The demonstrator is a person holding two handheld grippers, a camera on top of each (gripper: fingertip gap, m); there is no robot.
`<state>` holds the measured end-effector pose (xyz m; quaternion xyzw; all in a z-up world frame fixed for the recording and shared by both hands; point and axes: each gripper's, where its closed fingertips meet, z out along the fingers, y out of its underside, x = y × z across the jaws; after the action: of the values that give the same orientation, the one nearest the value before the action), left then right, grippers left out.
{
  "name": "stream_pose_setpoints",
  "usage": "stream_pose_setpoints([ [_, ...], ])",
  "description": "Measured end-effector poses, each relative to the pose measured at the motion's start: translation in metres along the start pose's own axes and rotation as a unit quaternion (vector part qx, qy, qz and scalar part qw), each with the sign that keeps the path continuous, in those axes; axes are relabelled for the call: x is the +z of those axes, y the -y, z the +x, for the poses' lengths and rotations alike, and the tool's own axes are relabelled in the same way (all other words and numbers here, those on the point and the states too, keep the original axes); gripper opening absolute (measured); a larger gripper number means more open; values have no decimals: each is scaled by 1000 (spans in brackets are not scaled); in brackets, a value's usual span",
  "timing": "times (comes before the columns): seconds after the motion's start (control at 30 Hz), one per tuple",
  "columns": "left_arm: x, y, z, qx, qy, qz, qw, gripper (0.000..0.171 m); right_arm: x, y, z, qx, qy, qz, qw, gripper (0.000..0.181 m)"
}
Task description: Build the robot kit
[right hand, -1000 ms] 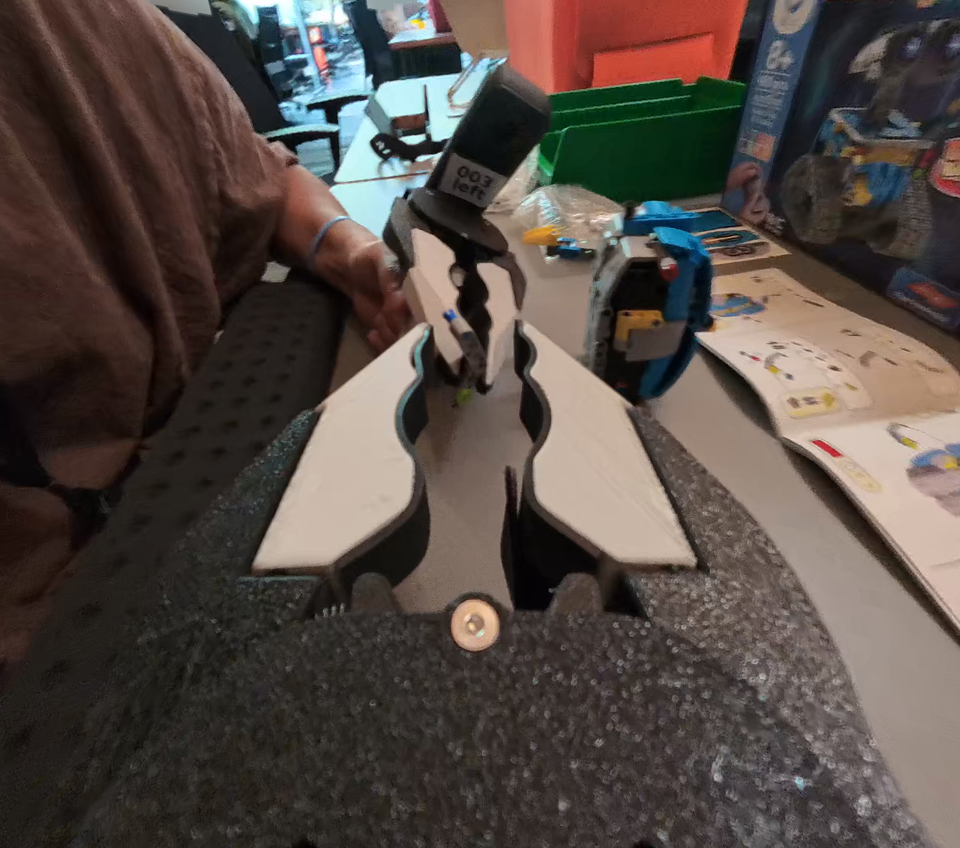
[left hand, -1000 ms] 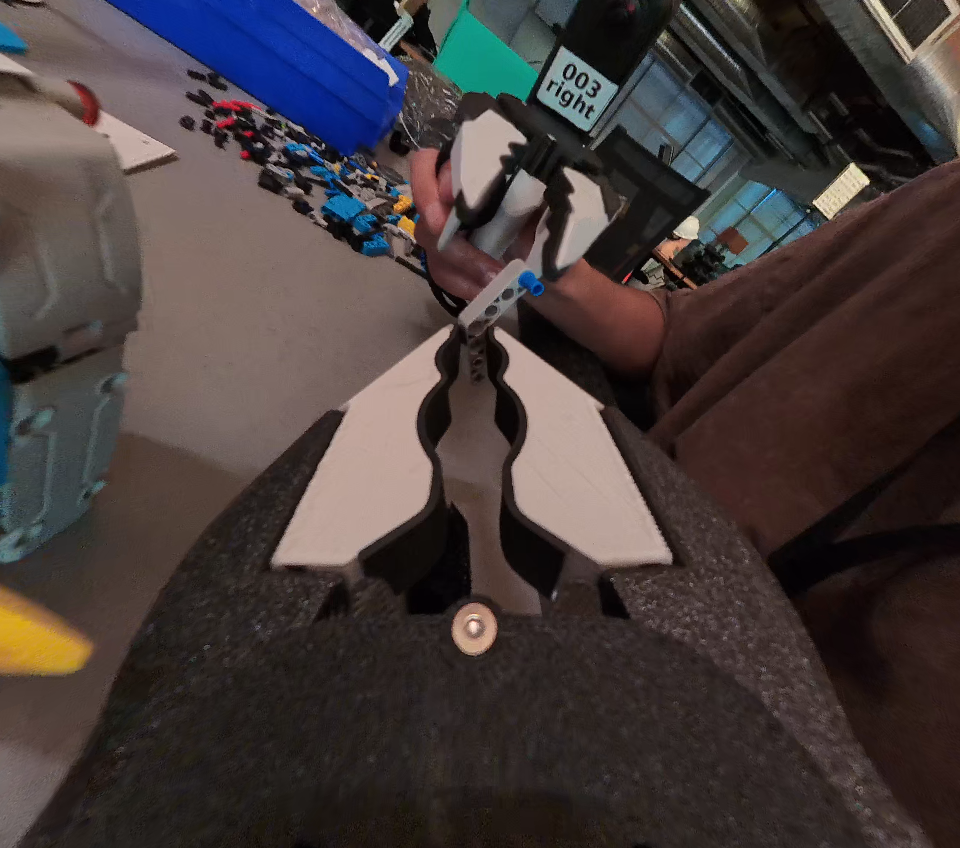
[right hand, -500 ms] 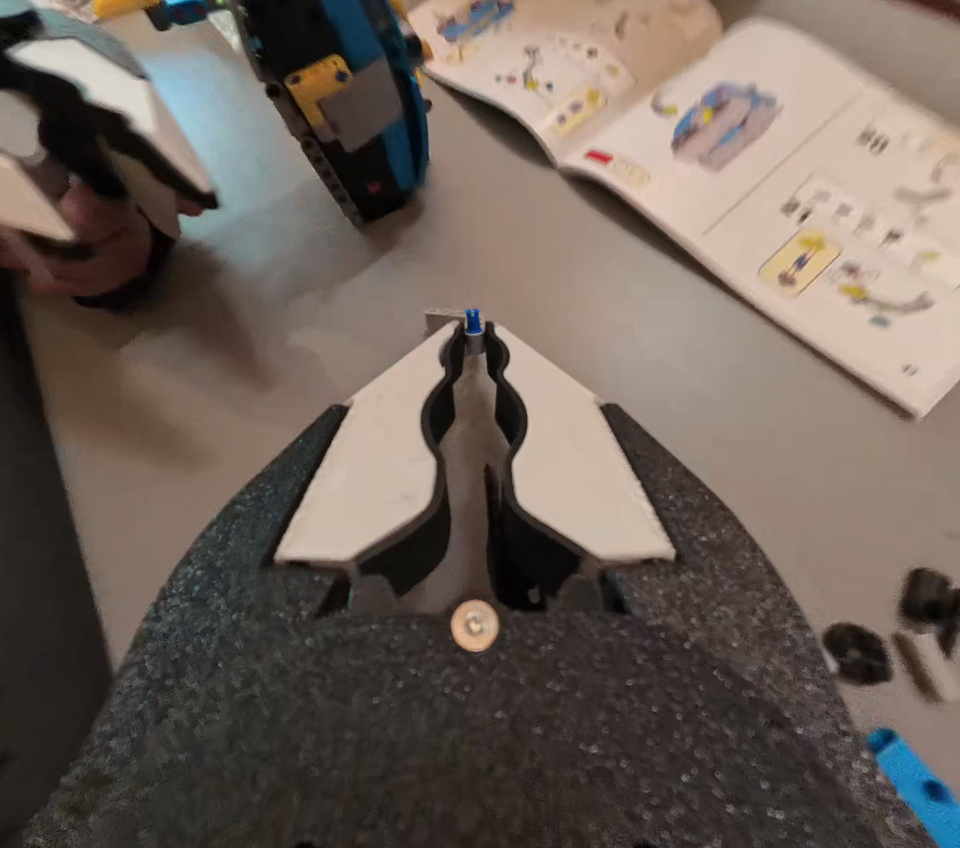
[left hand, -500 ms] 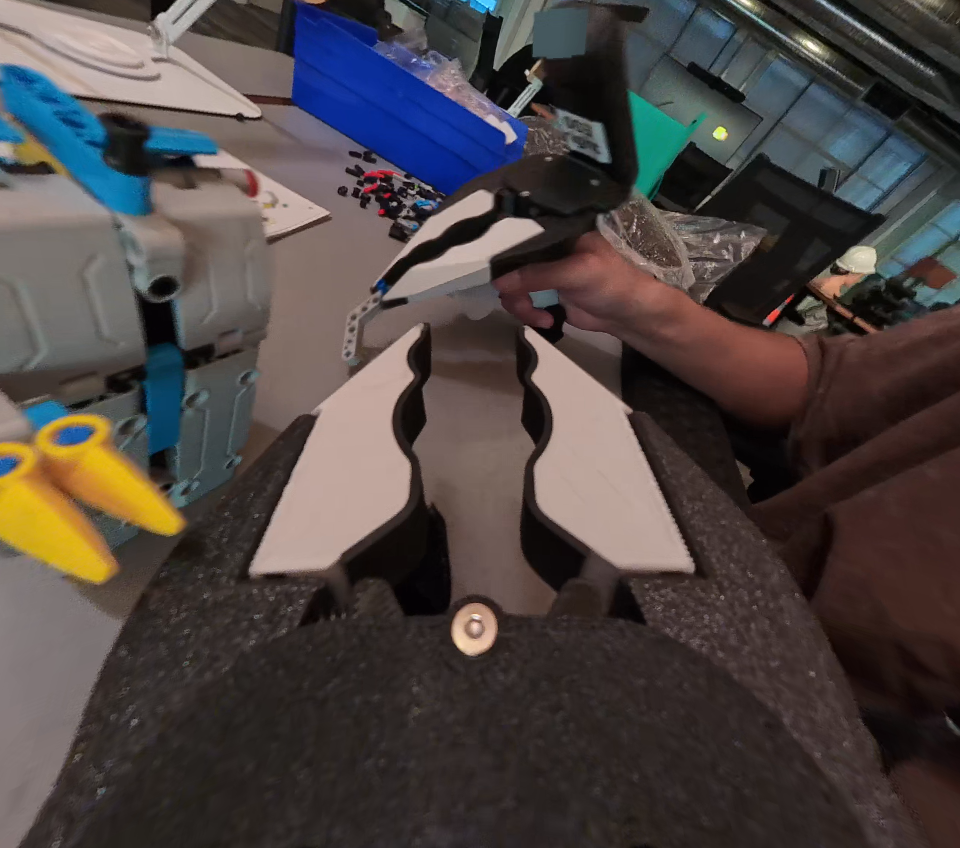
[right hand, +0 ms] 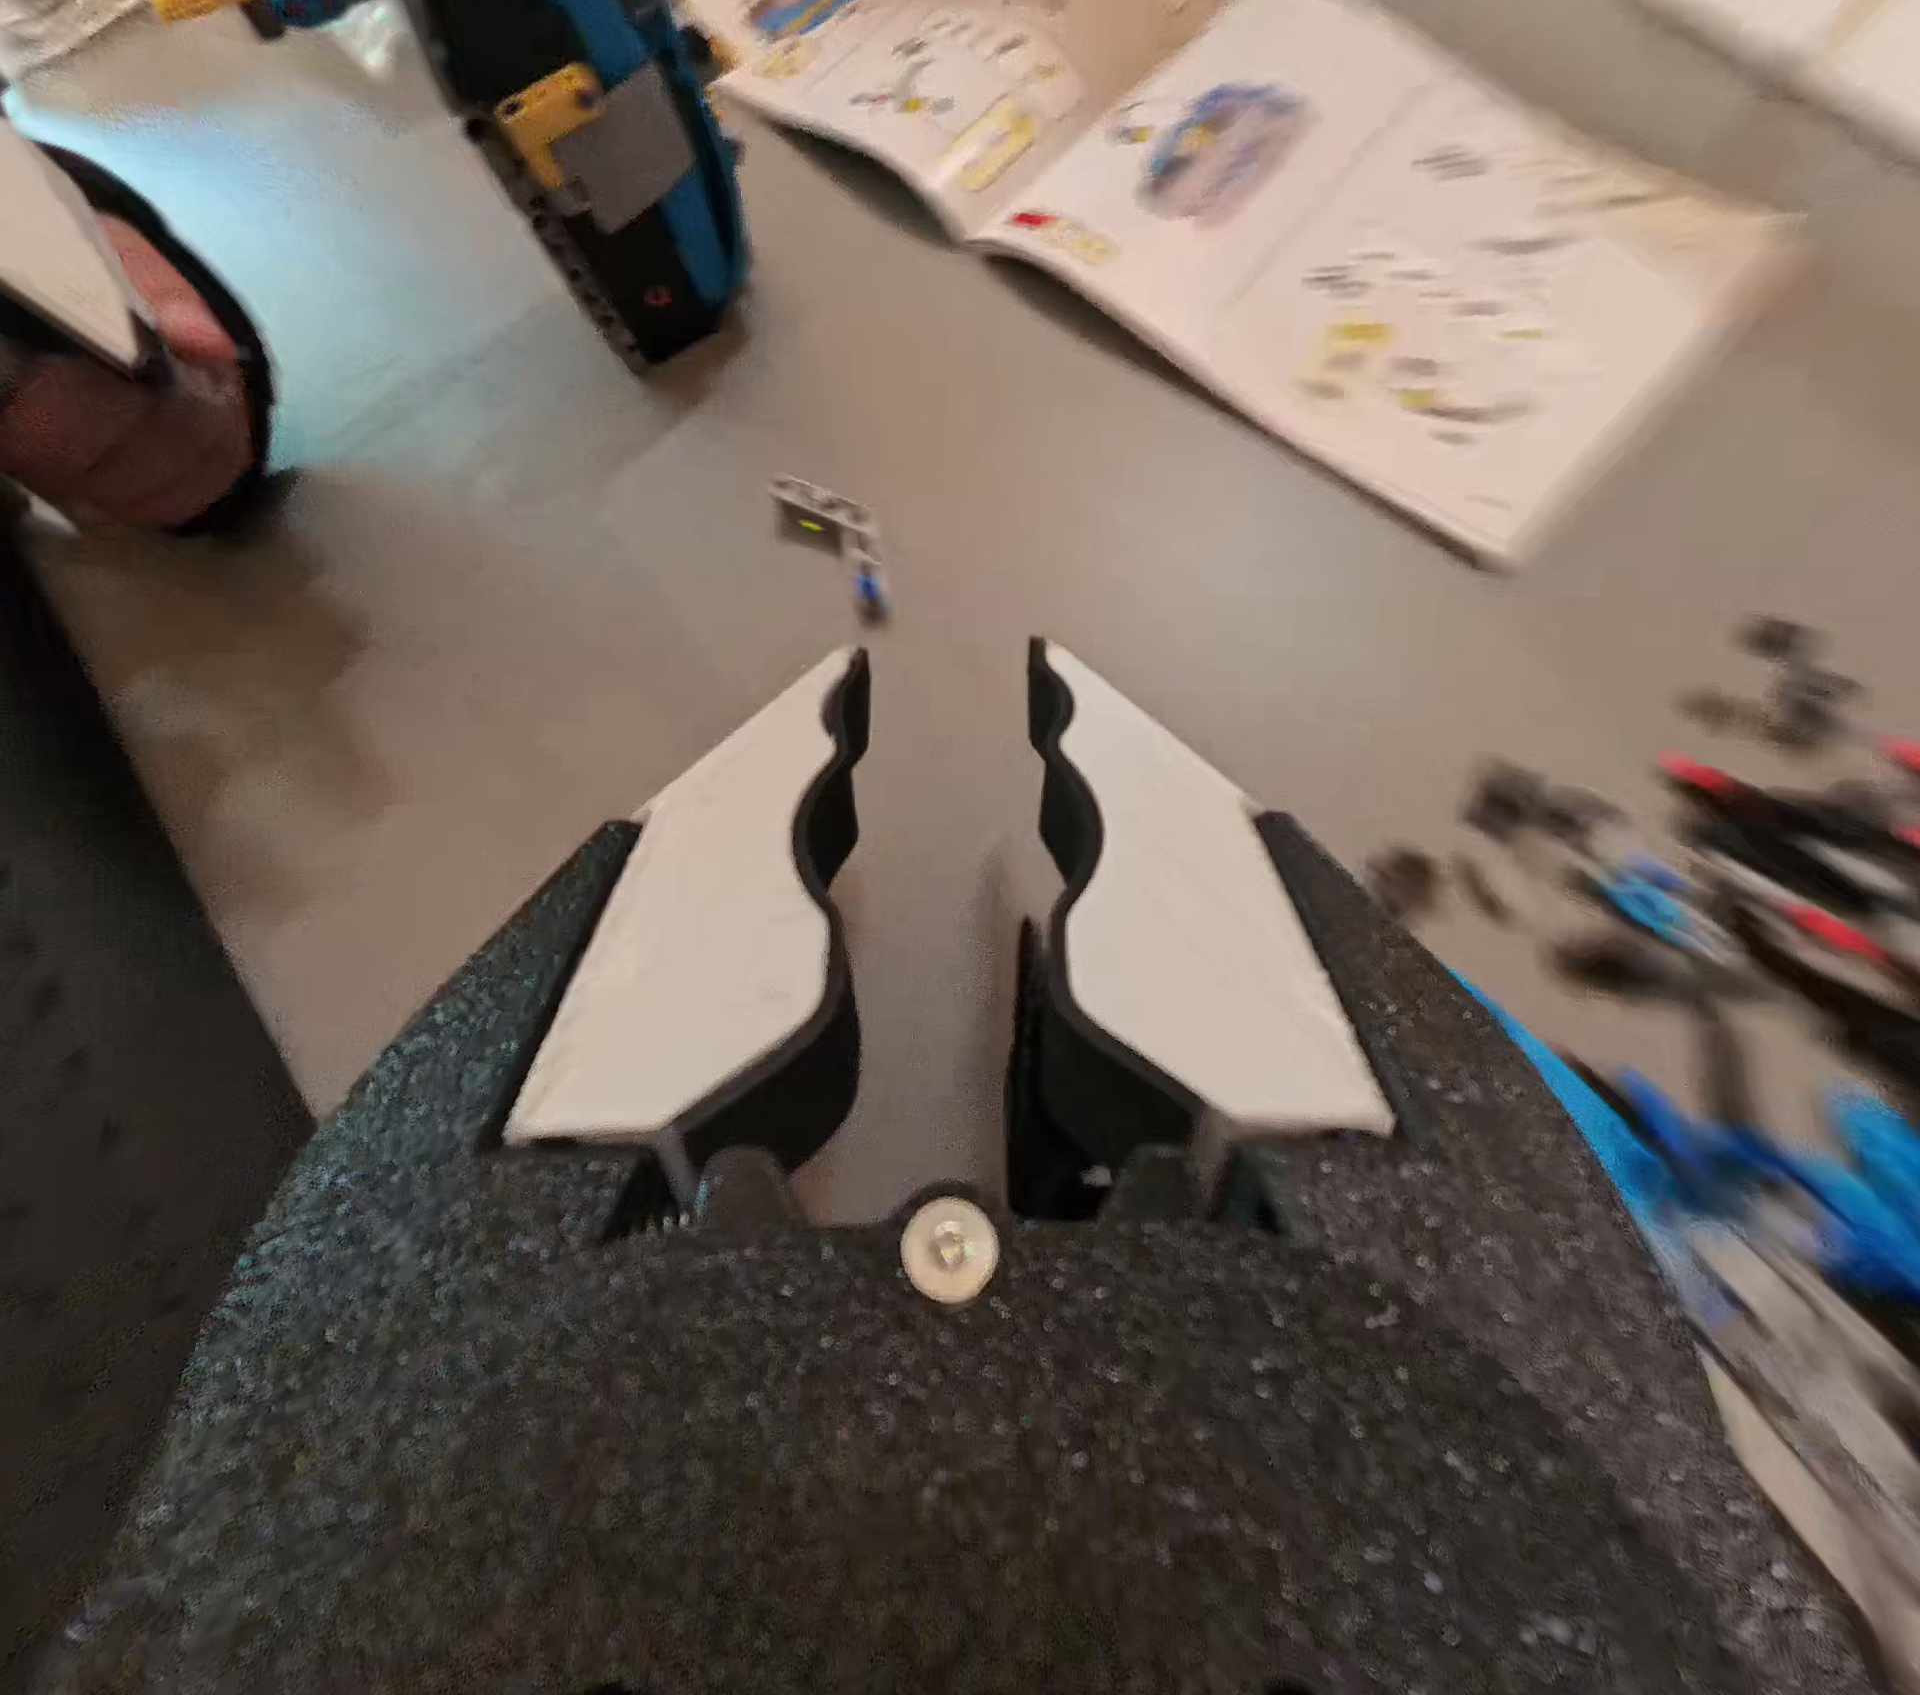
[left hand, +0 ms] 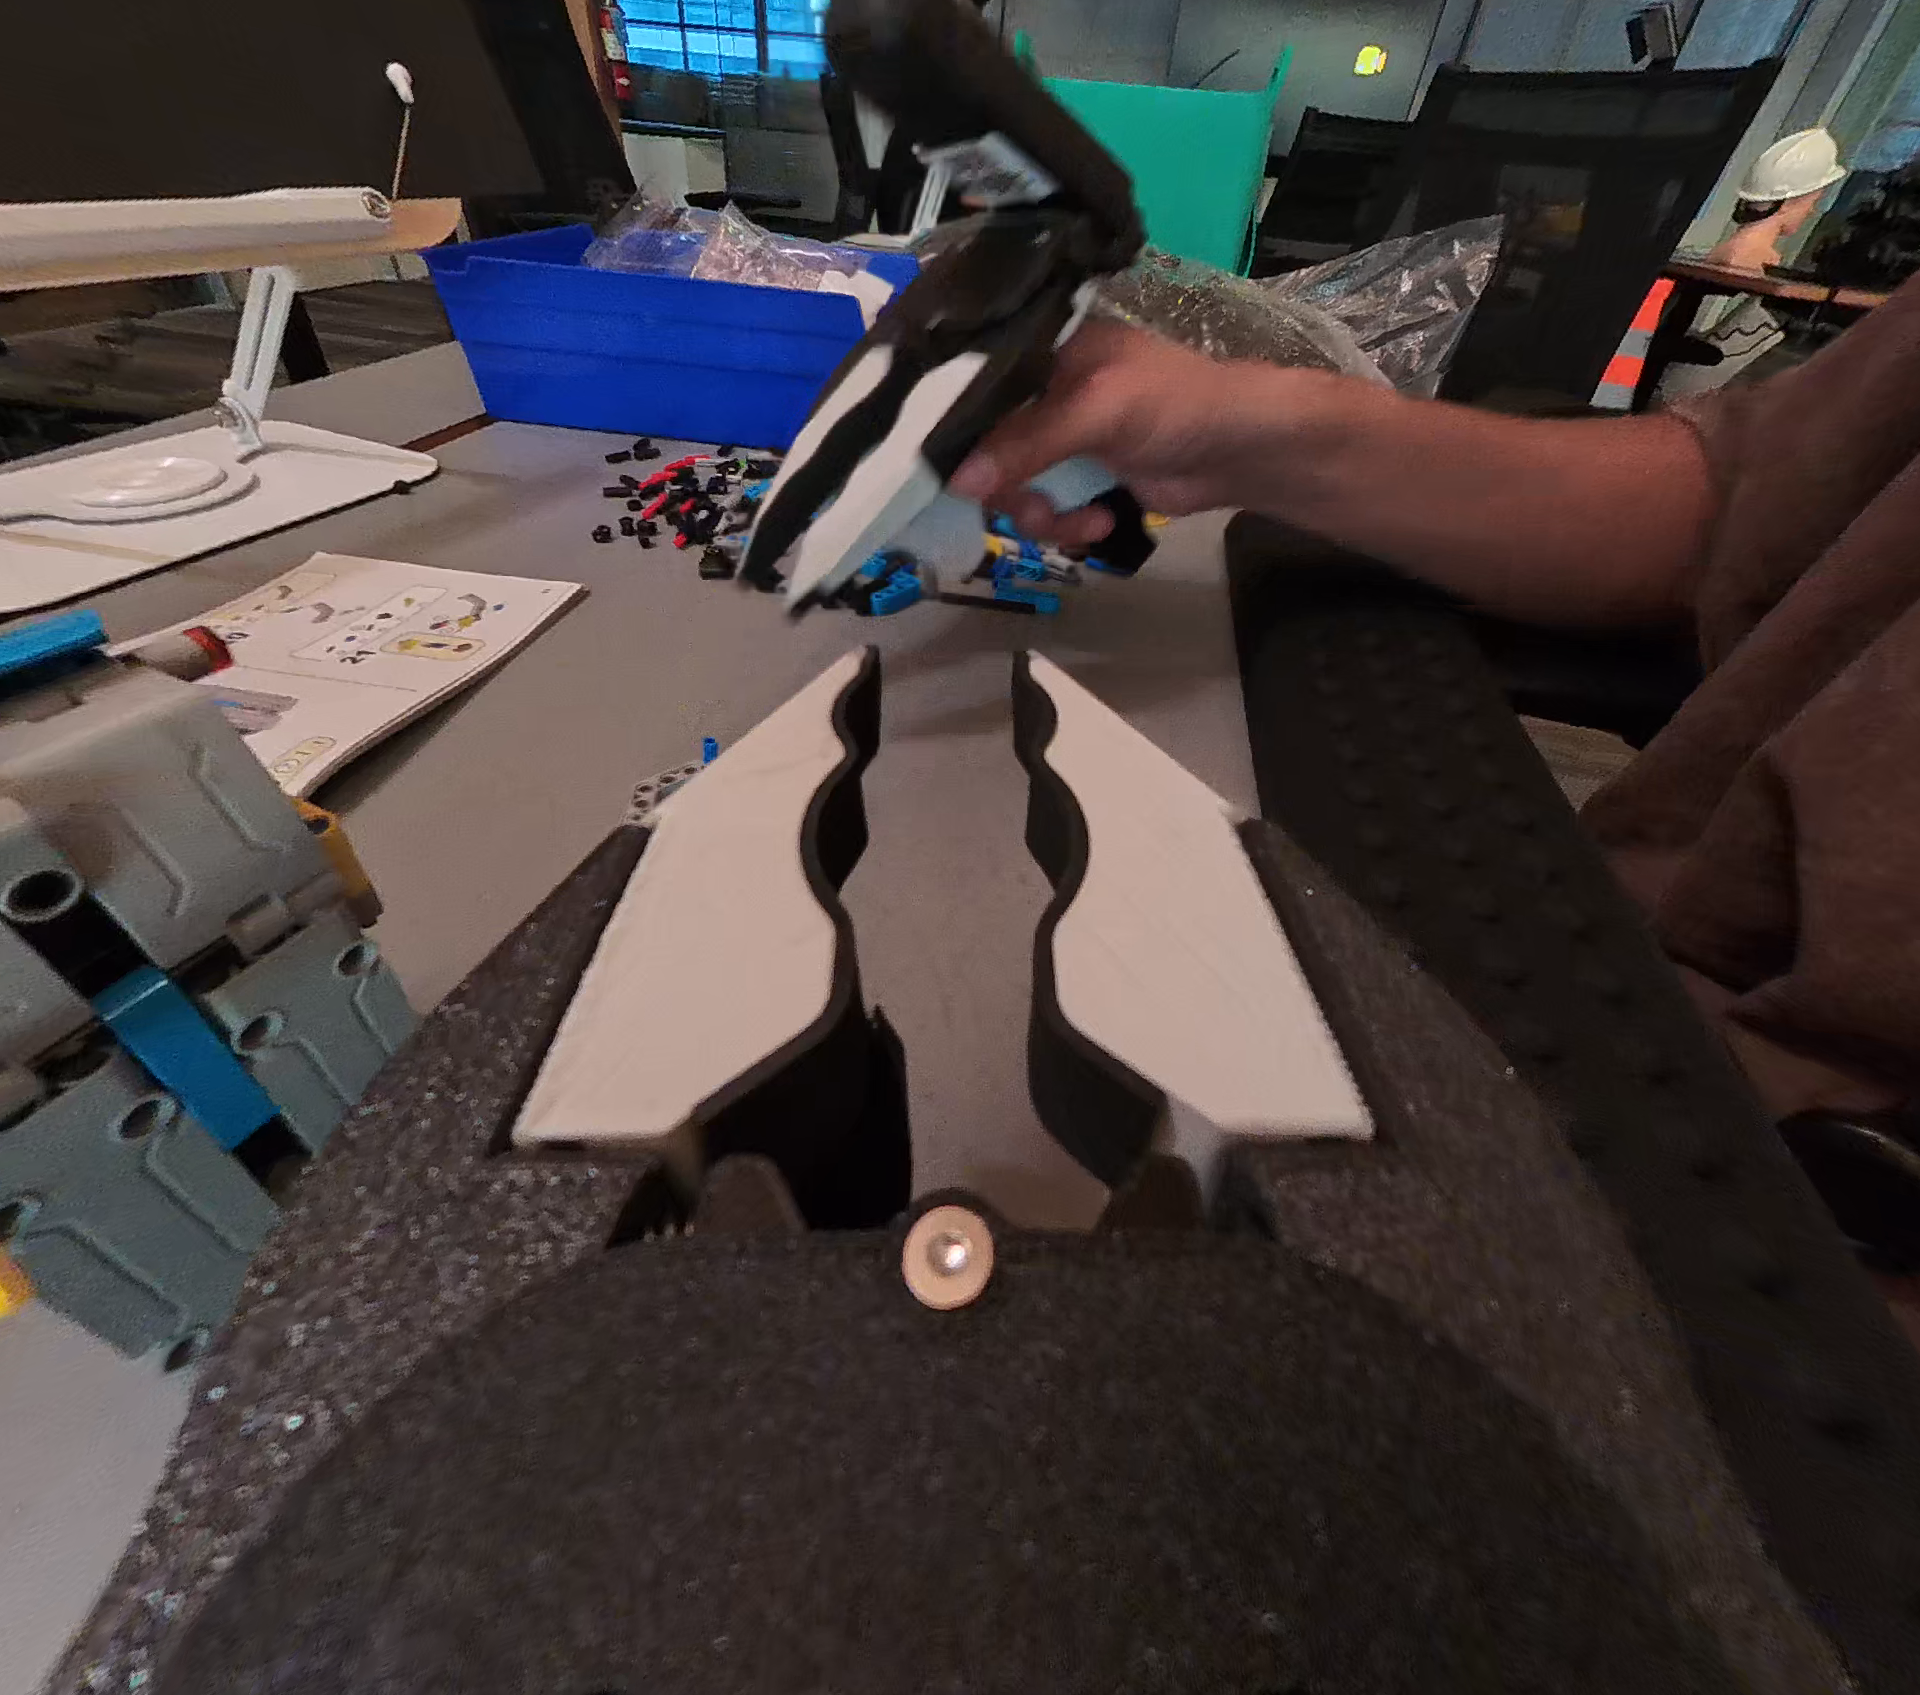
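Observation:
My left gripper (left hand: 945,658) is open and empty, low over the grey table (left hand: 582,762). A small grey beam with a blue pin (left hand: 665,788) lies on the table just left of its left finger. It also shows in the right wrist view (right hand: 831,528), just ahead of my right gripper (right hand: 948,648), which is open and empty. In the left wrist view the right gripper (left hand: 781,594) hangs tilted down in a hand, over a pile of loose pieces (left hand: 707,502). A grey and blue brick model (left hand: 156,970) stands at the left and shows in the right wrist view (right hand: 582,118).
An open instruction booklet (right hand: 1247,191) lies beyond the beam. A blue bin (left hand: 644,336) with plastic bags stands at the back, and a white lamp base (left hand: 156,492) at the far left. Loose pieces (right hand: 1766,866) lie at the right. A black textured pad (left hand: 1403,814) runs along the near edge. The grippers' ends are close to 15 cm from one another.
The left gripper let go of the grey beam and the right took it. The right gripper has now opened and drawn back; the beam lies on the table.

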<state>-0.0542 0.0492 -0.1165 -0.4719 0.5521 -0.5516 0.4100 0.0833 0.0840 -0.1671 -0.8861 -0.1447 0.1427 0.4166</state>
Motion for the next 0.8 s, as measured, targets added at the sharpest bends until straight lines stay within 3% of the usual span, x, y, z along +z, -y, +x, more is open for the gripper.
stream_pose_setpoints([
  [0.07,-1,0,0,5,1,1,1000,25,-58,-9,38,6,-86,35,996,27],
  [0.17,1,-2,0,-2,-3,-5,1000,24,-139,-50,78,81,-168,74,980,27],
  [0.27,2,-3,-2,-17,-5,-7,1000,24,-183,-104,90,169,-210,103,957,31],
  [0.37,3,-4,-5,-33,-9,-12,999,24,-191,-127,77,207,-218,122,946,32],
  [0.43,4,-5,-5,-37,-9,-14,999,24,-188,-132,74,188,-240,96,948,33],
  [0.8,4,-5,-1,-16,-10,-17,1000,24,-176,-126,93,147,-260,52,953,25],
])
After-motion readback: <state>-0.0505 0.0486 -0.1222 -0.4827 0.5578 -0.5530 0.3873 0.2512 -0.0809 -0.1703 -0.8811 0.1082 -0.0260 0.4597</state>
